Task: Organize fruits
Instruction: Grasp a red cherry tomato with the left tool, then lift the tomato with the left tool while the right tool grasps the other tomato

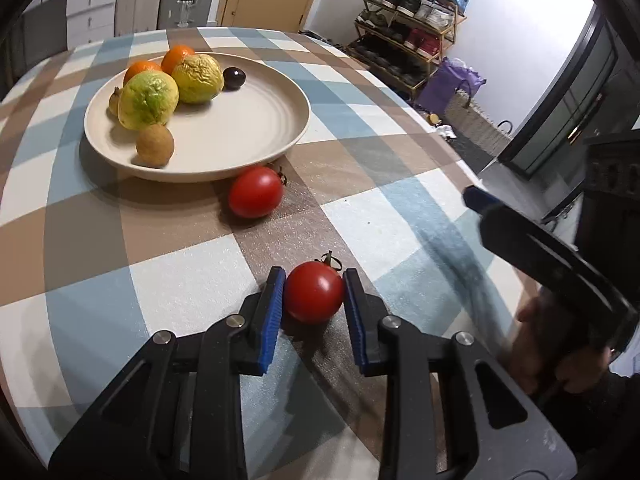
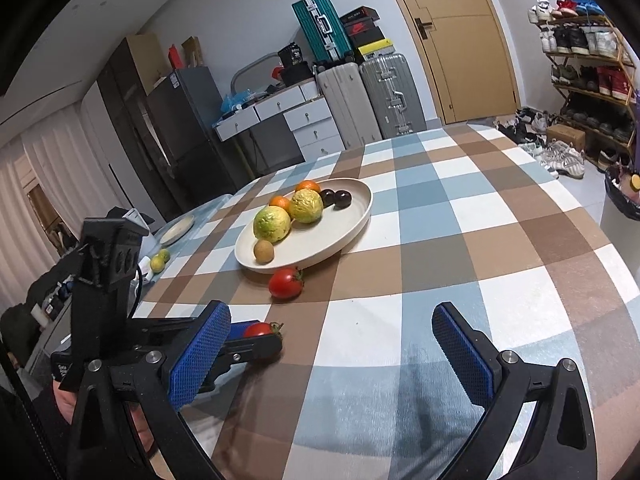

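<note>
the cream plate (image 1: 256, 136) holds two oranges (image 1: 141, 70), two yellow-green guavas (image 1: 148, 100), a brown kiwi-like fruit (image 1: 155, 146) and a dark plum (image 1: 234, 78); the right wrist view shows a second plum (image 2: 342, 199) the left one hides. one tomato (image 1: 256, 192) lies on the checked tablecloth (image 1: 400, 216) just beside the plate's rim. the left gripper (image 1: 314, 294) has its blue pads against a nearer tomato (image 1: 314, 298), gripping it. the right gripper (image 2: 332, 344) hangs spread wide, empty. suitcases (image 2: 372, 100) and a shoe rack (image 2: 588, 76) line the walls.

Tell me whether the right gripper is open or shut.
Open: the right gripper has its blue pads spread wide above the tablecloth, nothing between them.
</note>
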Demonstrator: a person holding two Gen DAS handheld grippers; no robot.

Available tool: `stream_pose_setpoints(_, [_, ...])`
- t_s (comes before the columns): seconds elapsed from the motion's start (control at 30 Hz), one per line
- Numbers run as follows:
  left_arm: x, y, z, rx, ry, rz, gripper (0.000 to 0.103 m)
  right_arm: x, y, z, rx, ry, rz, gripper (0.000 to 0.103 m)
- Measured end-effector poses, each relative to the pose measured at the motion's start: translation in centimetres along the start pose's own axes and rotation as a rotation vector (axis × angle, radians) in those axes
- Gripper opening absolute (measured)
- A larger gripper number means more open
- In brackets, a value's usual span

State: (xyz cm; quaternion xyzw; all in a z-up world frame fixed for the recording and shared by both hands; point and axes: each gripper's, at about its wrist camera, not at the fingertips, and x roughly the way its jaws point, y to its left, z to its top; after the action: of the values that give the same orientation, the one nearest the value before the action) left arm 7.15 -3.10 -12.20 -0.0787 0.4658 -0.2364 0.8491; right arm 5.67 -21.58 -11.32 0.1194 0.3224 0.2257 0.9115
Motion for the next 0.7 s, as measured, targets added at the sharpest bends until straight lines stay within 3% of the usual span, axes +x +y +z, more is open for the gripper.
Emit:
stream_pose_setpoints(0.2, [-2.5,2.0,0.4,-0.028,-0.067,0.0,0.026,2.8,-0.5,0.9,0.035,0.08,0.025,0.103])
stream_pose_setpoints(0.4, [-5.1,5.0,0.7,-0.079,-0.123,0.019,0.026,6.4,0.2,1.9,0.076,0.166,0.124,0.103])
stream_pose_setpoints(0.7, [-6.7,8.9,0.6,-0.136,-0.149,0.028,0.026,9.9,3.2,2.7,-0.043,0.222,0.11,0.103])
